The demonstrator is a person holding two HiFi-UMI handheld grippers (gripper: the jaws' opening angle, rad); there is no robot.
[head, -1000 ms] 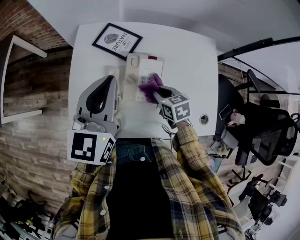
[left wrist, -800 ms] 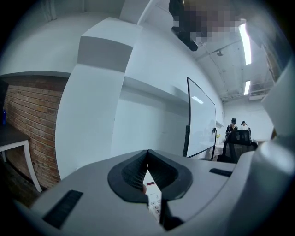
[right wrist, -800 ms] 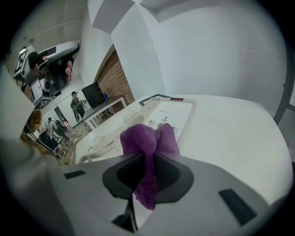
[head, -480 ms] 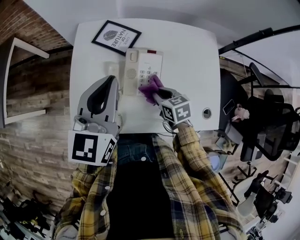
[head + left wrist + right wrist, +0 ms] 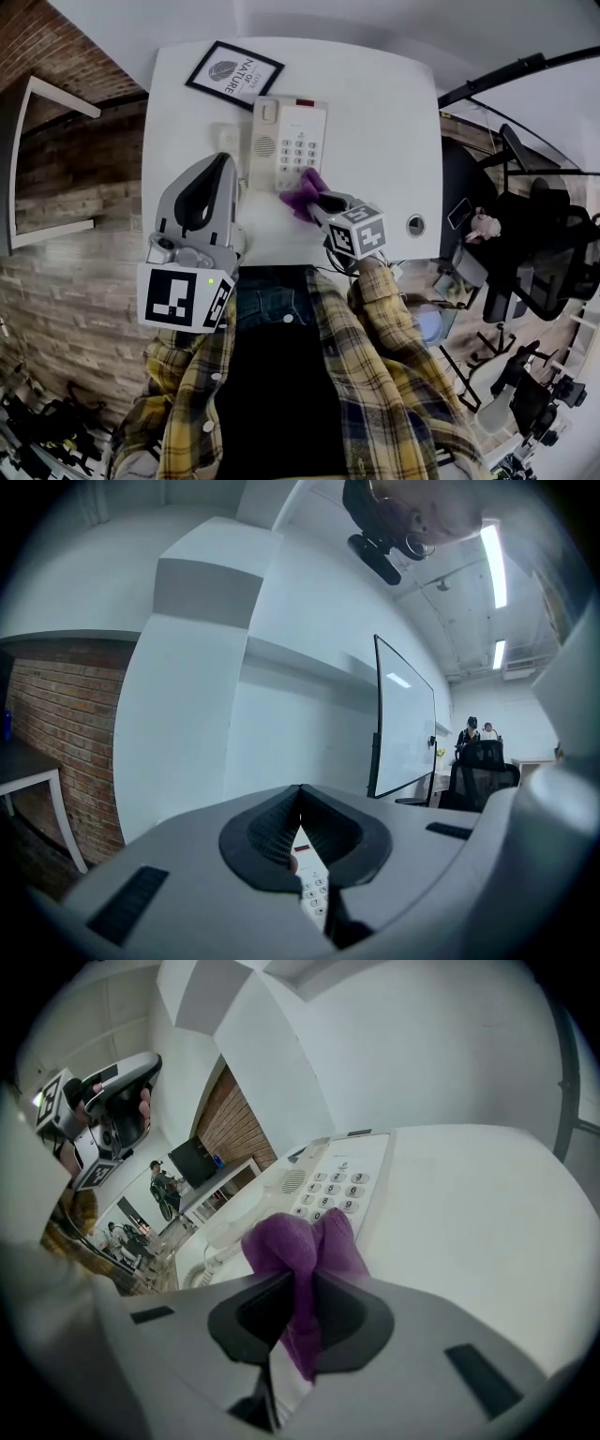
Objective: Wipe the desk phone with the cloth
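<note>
- The desk phone (image 5: 286,141) sits on the white desk (image 5: 384,112), keypad up, with the handset along its left side.
- The purple cloth (image 5: 304,190) is bunched at the phone's near right corner, just below the keypad.
- The right gripper (image 5: 319,199) has its jaws clamped on the cloth.
- The left gripper (image 5: 221,161) is held left of the phone, jaws pressed together with nothing between them.
- A framed print (image 5: 234,75) lies beyond the phone.

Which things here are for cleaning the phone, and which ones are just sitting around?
For the job:
desk phone
purple cloth
right gripper, its fingers pinching the cloth

Just sitting around:
framed picture
round grommet
left gripper, shut, holding nothing, off to the side of the phone
</note>
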